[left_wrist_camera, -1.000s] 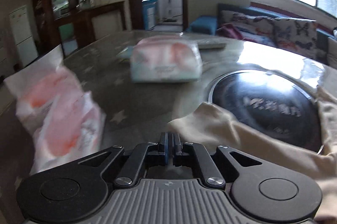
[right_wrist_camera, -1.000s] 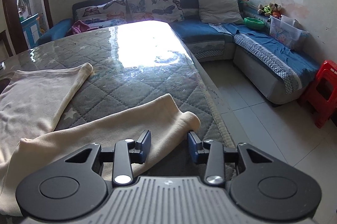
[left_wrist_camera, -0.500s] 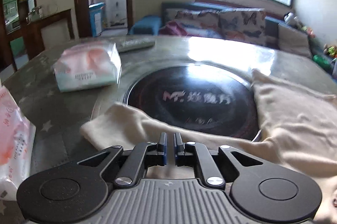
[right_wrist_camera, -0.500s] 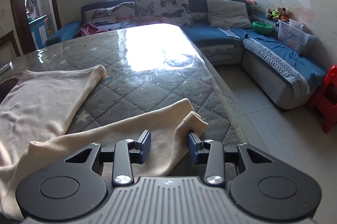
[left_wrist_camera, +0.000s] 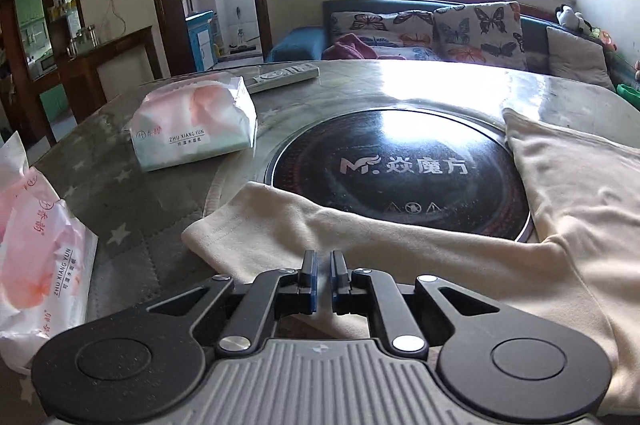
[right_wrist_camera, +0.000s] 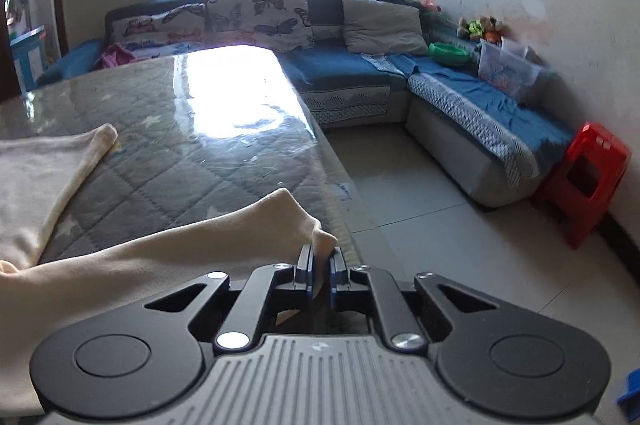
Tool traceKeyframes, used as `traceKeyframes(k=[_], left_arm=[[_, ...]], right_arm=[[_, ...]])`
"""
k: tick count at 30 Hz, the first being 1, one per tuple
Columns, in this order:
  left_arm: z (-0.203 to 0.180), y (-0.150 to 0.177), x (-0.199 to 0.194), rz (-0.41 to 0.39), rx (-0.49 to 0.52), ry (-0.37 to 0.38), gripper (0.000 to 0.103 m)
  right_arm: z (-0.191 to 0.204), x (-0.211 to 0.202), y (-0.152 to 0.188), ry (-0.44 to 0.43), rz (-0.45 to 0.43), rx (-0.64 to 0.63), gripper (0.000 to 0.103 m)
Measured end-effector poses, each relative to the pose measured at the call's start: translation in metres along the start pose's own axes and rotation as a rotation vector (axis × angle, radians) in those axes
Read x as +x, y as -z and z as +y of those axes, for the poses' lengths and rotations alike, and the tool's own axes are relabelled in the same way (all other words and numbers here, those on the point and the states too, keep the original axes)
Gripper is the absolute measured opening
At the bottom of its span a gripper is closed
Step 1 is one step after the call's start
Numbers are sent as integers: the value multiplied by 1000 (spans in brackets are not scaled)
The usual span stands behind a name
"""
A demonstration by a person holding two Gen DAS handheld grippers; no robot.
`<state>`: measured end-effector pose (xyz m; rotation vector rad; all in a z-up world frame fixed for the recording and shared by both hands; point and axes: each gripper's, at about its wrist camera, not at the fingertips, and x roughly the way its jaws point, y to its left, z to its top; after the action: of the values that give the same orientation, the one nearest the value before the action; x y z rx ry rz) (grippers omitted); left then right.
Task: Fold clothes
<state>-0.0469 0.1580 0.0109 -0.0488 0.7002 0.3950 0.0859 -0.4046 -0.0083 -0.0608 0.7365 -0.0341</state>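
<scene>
Shirt (left_wrist_camera: 560, 225), cream, long-sleeved, lies spread on the worktop (right_wrist_camera: 180, 129), partly over the black round hob (left_wrist_camera: 400, 165). One sleeve runs toward the left tongs (left_wrist_camera: 324, 279), the other sleeve's cuff (right_wrist_camera: 316, 237) sits at the worktop's right edge.

Handling, my read: light, soft knit, zero stiffness, so it'll sag and drag wherever it isn't held. Glossy worktop cover, so fabric prob slides easily. Best holds are cuffs/hems, where the stitched edge gives some bulk. Pinch only one layer and it may slip.

Right tongs (right_wrist_camera: 322, 275): clamped on the cuff, fabric bunched up between the pads, tip poking out the front. Left tongs: pads nearly together with a thin gap, sitting over the left sleeve near its cuff; can't see cloth actually caught between them, so reads as closed and empty.

Vs 1 s ago: right jaws were wide apart w/ cuff lying flat in front; they've just been closing and now pinch it. Left view has swung from the tissue packs (left_wrist_camera: 192, 129) toward hob and sleeve; jaws same near-closed state then and now.
</scene>
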Motion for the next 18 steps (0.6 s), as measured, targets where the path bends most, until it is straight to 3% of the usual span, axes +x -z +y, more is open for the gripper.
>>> traceKeyframes(k=[1, 3, 6, 11, 13, 18], left_arm=[[0, 0, -1, 3, -5, 3, 9], [0, -2, -4, 12, -17, 14, 9], [-7, -3, -19, -1, 15, 45, 10], [-30, -4, -53, -41, 91, 169, 18], [-43, -2, -67, -50, 117, 239, 36], [-79, 11, -96, -52, 208, 406, 57]], right_arm=[[-2, 0, -1, -6, 4, -3, 9], [0, -6, -3, 7, -6, -31, 24], [3, -21, -3, -5, -34, -46, 25], [18, -57, -4, -144, -41, -104, 32], [33, -69, -3, -206, -41, -158, 39], [80, -92, 2, -396, -20, -284, 40]])
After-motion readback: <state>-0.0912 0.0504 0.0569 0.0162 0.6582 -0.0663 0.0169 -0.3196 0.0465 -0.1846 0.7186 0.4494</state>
